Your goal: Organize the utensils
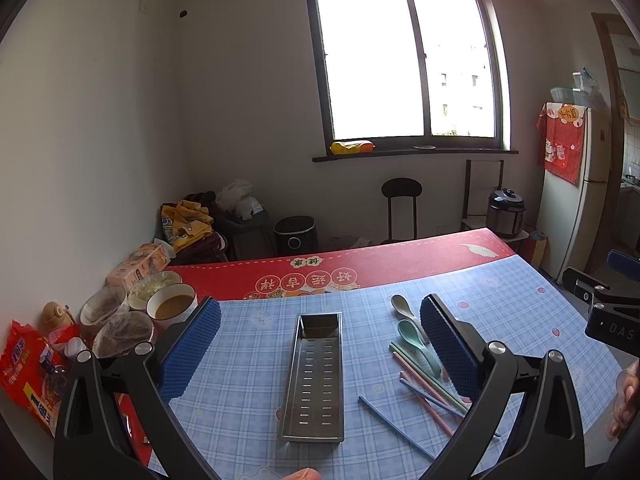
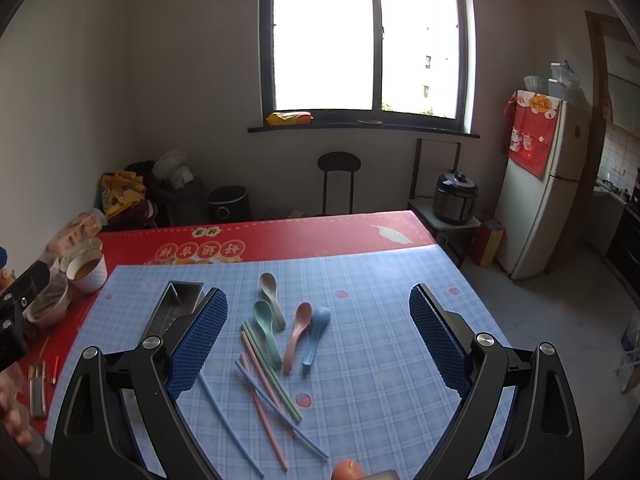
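Note:
A long perforated steel utensil tray (image 1: 316, 376) lies empty on the blue checked mat, straight ahead of my open left gripper (image 1: 320, 344). To its right lie several plastic spoons, beige (image 2: 272, 292), green (image 2: 266, 326), pink (image 2: 298, 332) and blue (image 2: 318, 332), beside loose coloured chopsticks (image 2: 268, 392). My right gripper (image 2: 318, 336) hovers open above the spoons and chopsticks, holding nothing. In the right wrist view the tray (image 2: 176, 300) is partly hidden behind the left finger. The left gripper's right finger covers part of the spoons (image 1: 414, 336) in the left wrist view.
Bowls of food (image 1: 170, 300), plastic-covered dishes and snack packets (image 1: 28, 376) crowd the red table's left edge. A tissue pack (image 1: 138, 266) sits behind them. Small items (image 2: 38, 384) lie on the red cloth at left. Beyond the table stand a stool, cooker and fridge (image 2: 540, 188).

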The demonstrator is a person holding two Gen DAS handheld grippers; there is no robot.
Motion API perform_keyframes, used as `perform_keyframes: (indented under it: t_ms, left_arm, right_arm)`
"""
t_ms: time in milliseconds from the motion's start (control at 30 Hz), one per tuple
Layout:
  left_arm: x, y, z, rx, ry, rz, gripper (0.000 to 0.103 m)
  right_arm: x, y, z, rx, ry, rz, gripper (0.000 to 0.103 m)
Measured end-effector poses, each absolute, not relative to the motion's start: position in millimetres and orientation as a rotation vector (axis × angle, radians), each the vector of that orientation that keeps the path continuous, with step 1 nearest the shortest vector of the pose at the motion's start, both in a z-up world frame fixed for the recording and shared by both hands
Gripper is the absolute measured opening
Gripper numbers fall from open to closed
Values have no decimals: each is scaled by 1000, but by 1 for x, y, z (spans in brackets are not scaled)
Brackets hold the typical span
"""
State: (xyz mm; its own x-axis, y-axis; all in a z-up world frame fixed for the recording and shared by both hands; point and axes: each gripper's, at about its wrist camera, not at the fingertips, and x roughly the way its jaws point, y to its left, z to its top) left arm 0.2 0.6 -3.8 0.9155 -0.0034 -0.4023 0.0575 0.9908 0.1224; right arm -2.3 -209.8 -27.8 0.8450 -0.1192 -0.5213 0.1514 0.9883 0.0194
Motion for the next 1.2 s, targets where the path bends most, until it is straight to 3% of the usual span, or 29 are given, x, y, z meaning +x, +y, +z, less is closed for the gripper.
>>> perform_keyframes:
  t_ms: [1200]
  left_arm:
    - [2, 2, -1, 135, 416, -29, 98]
  right_arm:
    - [-2, -207, -29, 58, 549, -146, 89]
